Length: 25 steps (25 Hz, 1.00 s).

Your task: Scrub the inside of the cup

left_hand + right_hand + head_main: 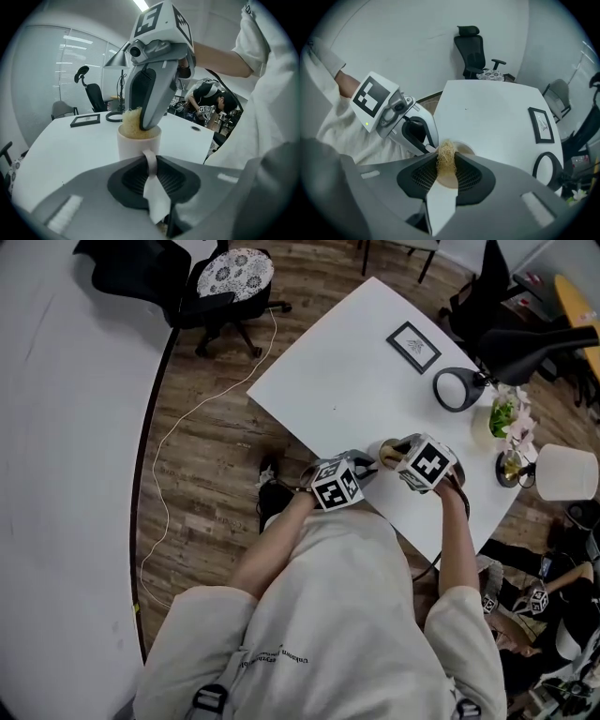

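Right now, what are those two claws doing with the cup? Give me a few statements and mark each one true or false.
1. The left claw is shut on the handle of the cup. True.
2. The right claw is empty. False: it grips a straw-coloured scrubber that sits in the cup's mouth.
3. The cup lies on its side. False: it is upright, mouth up.
4. A framed picture lies on the white table. True.

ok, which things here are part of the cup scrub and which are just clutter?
In the job: cup, handle clamped in left gripper; fibrous scrubber pinched in right gripper, in the cup's mouth.
Lying about: picture frame, desk lamp, flowers, office chair.
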### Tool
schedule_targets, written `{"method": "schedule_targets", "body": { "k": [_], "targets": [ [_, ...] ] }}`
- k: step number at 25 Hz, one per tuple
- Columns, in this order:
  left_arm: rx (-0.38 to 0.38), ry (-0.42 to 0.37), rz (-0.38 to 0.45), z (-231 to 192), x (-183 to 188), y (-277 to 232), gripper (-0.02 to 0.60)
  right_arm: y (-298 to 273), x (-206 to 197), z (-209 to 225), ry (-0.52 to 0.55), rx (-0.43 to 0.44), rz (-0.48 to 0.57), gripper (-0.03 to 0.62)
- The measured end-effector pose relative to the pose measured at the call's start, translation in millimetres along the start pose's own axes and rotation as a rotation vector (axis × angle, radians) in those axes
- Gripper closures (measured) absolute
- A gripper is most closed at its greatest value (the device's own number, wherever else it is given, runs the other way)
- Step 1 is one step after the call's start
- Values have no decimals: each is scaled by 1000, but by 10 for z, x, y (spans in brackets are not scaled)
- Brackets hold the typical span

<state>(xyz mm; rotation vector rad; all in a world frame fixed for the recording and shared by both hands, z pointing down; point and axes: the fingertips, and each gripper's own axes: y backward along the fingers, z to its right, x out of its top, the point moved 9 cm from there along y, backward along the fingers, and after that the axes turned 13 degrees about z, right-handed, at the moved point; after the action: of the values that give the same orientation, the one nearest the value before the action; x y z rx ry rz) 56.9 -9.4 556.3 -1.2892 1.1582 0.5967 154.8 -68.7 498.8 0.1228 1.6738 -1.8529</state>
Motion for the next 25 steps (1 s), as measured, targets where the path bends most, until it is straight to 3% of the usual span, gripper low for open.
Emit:
{"method": "schedule_targets", "body": {
  "k": [5, 14, 19, 22, 25],
  "targets": [
    [-10, -15, 0, 26, 26, 0, 531, 132, -66, 60, -77, -41, 124, 471],
    [-1, 15, 13, 25, 5, 0, 531, 445, -200, 148, -115, -190, 248, 471],
    [5, 40, 23, 18, -43, 44, 531, 875, -244, 220, -182, -306, 393, 471],
    [13, 54, 34, 1, -27, 54, 531, 960, -334, 289, -183, -367, 392, 471],
    [8, 62, 38, 11, -33, 61, 531, 764, -520, 314, -189, -374, 351, 471]
  ]
}}
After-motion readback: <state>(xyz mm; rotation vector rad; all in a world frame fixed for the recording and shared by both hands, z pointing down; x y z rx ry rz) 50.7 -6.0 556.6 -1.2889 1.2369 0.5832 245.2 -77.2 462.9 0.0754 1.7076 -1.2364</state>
